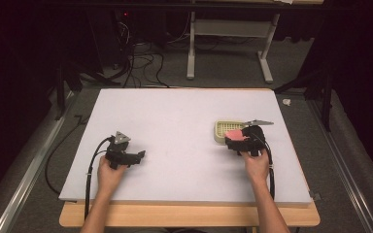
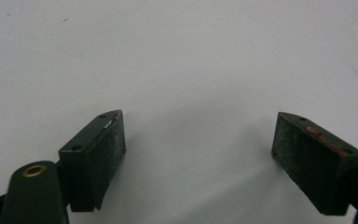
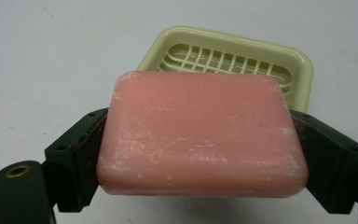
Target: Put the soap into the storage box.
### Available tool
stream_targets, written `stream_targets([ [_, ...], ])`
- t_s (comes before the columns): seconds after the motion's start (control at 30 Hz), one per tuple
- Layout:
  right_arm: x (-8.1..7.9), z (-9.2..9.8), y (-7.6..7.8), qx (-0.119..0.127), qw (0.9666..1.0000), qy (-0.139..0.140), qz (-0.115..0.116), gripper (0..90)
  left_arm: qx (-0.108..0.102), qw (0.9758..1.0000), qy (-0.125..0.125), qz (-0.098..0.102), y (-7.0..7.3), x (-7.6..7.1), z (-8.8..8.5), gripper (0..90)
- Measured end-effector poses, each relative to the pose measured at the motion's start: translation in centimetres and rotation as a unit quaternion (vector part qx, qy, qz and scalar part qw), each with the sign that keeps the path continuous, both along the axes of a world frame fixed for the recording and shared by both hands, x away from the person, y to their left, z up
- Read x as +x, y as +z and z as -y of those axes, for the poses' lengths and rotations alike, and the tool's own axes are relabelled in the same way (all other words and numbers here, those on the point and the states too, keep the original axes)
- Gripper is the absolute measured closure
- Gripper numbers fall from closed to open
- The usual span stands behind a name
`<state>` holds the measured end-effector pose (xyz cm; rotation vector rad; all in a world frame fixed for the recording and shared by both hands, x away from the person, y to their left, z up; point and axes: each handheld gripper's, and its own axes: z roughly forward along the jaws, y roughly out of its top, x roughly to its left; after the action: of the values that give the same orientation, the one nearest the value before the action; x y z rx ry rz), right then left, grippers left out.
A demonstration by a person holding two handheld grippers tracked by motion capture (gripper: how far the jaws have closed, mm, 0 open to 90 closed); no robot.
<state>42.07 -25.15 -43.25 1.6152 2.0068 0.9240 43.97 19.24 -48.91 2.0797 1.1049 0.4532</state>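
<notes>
Right gripper [image 3: 200, 154] was clamped on the pink rectangular bar of soap [image 3: 200, 135], one black jaw on each short end, bar lying flat between them. Soap surface was scuffed with whitish marks (no stamp or brand legible on it). In the high view the right gripper [image 1: 238, 141] held the soap [image 1: 234, 134] at the near edge of the pale yellow-green plastic soap dish [image 1: 222, 130] with its slotted grid floor; whether the bar touched the dish, I couldn't tell. The dish [image 3: 242, 56] sat on the right half of the white foam board [image 1: 175, 121], just beyond the bar.

Left gripper [image 2: 198, 140] had its jaws spread wide with bare board between them, holding nothing. It sat near the left near corner of the board [image 1: 135, 158], well apart from the dish. No readable writing anywhere on dish or grippers.
</notes>
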Motion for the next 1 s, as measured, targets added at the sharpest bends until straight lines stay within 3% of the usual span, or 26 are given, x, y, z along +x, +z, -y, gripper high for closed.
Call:
stream_targets([
  [0.73, 2.6, -0.7, -0.8, -0.003, 0.9992, -0.027, -0.030, 13.4, 0.000, 1.0000, 0.000, 0.000, 0.0, 0.0, 0.0, 17.9],
  [1.0, 3.2, -0.9, -0.7, -0.005, 0.9989, -0.025, -0.039, 13.2, 0.000, 1.0000, 0.000, 0.000, 0.0, 0.0, 0.0, 17.9],
])
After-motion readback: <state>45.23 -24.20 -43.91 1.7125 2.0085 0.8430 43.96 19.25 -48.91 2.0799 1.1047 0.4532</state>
